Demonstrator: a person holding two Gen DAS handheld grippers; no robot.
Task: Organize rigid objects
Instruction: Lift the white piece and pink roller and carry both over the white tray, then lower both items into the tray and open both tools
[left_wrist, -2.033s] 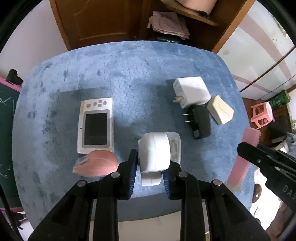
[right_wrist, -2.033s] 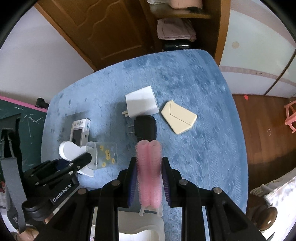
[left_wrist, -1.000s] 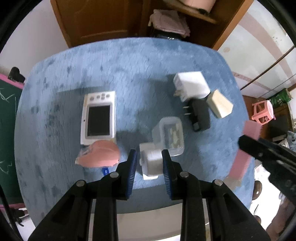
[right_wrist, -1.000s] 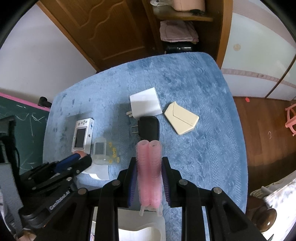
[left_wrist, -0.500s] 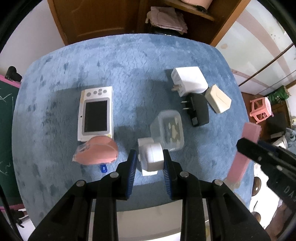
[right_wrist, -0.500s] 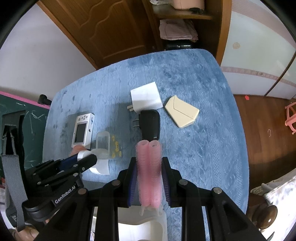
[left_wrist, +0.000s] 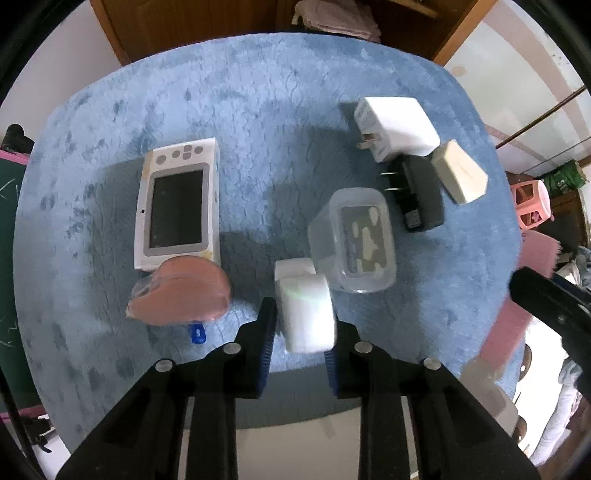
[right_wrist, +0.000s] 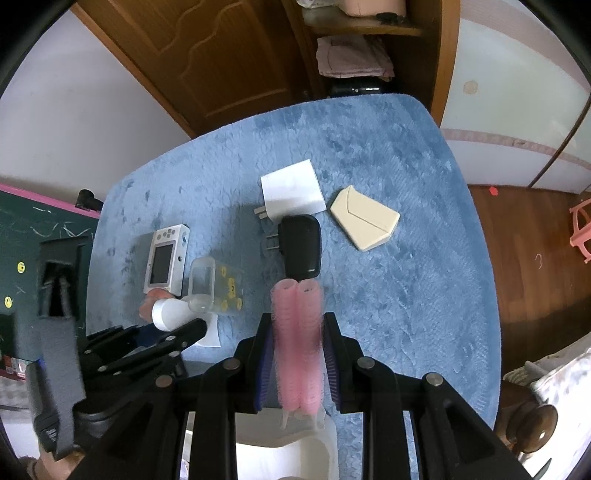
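My left gripper (left_wrist: 300, 328) is shut on a white rounded device (left_wrist: 304, 314) and holds it above the near edge of the blue mat (left_wrist: 258, 122). It also shows in the right wrist view (right_wrist: 170, 314). My right gripper (right_wrist: 297, 328) is shut on a pair of pink hair rollers (right_wrist: 297, 332), held above the mat's near edge. On the mat lie a white handheld game console (left_wrist: 177, 206), a pink pouch (left_wrist: 181, 295), a clear plastic box (left_wrist: 356, 240), a white charger (left_wrist: 395, 125), a black charger (left_wrist: 421, 195) and a beige box (left_wrist: 458, 171).
A wooden wardrobe (right_wrist: 236, 62) with folded cloth on a shelf (right_wrist: 351, 55) stands behind the table. A green chalkboard (right_wrist: 26, 236) is at the left. A white container (right_wrist: 295, 454) sits below my right gripper. A pink stool (left_wrist: 532, 203) stands on the floor at right.
My left gripper has lifted the white device off the mat and drawn it back toward the near edge, away from the clear box. My right gripper holds the rollers almost still.
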